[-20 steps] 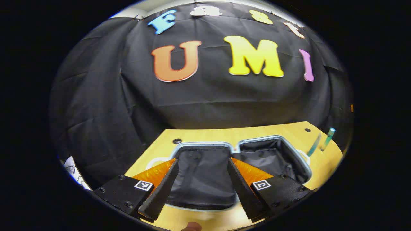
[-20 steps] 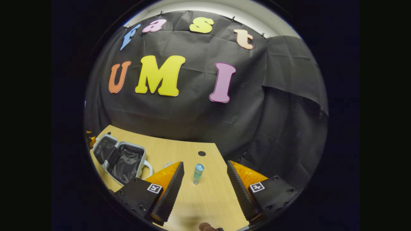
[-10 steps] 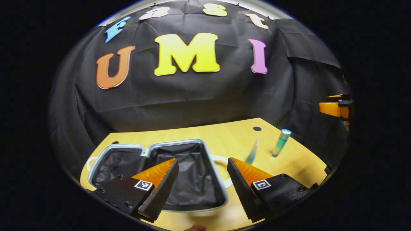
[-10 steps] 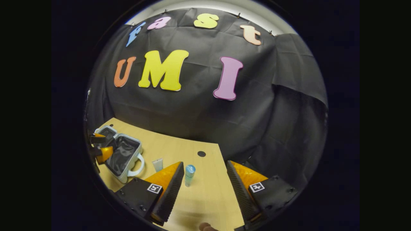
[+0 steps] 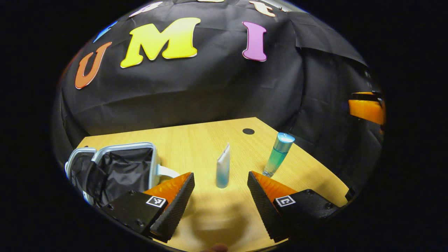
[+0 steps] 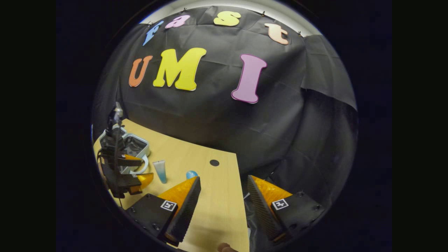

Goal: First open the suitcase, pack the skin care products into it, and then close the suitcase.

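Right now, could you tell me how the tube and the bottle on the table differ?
The tube is flat and tapers to a thin crimped top; the bottle is round with a wide blue cap on top. The tube fades from white to blue at its base; the bottle is clear green. The tube stands ahead of the open left gripper, and the bottle is farther right. Both stand upright on the table, outside the suitcase.

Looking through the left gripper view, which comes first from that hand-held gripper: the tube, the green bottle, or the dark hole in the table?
1. Tube, standing just ahead between the open fingers.
2. Green bottle, a bit farther, off to the right.
3. Dark hole, farthest, near the table's back edge.
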Available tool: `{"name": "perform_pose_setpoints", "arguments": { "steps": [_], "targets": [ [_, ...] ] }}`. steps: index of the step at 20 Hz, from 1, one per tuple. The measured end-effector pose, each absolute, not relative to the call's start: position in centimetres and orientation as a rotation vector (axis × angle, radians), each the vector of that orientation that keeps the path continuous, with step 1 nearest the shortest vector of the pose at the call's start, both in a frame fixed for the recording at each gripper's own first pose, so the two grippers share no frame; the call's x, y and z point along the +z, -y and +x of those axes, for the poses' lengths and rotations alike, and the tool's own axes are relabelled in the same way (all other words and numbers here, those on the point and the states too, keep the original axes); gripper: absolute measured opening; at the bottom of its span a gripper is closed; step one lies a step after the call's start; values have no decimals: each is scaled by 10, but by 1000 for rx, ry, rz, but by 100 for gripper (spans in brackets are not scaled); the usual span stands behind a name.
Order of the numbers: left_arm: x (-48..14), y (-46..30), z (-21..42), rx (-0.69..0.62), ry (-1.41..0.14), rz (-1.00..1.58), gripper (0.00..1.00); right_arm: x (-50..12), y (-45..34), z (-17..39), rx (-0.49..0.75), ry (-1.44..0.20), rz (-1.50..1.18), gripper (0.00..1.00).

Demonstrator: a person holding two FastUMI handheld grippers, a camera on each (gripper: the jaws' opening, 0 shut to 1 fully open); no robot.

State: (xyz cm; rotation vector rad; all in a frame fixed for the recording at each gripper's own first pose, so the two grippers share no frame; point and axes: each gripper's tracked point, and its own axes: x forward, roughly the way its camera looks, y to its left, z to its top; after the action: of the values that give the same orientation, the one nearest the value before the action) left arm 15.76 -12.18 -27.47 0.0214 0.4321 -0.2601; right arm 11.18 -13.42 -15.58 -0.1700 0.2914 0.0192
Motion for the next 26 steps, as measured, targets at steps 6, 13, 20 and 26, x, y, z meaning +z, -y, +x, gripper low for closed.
{"name": "perform_pose_setpoints", "arguments": {
  "steps": [6,13,20,26],
  "targets": [
    [-323,147,197,-252,-486,18,97,-192,177,98,-23,-372,-175,80],
    [-348,147,216,-203,-543,85,96,-221,195,92,-50,-419,-182,80],
    [-350,150,216,-209,-551,109,41,-223,172,97,6,-409,-189,80],
    [-319,146,200,-221,-513,58,42,-229,122,109,154,-369,-231,80]
  ]
}}
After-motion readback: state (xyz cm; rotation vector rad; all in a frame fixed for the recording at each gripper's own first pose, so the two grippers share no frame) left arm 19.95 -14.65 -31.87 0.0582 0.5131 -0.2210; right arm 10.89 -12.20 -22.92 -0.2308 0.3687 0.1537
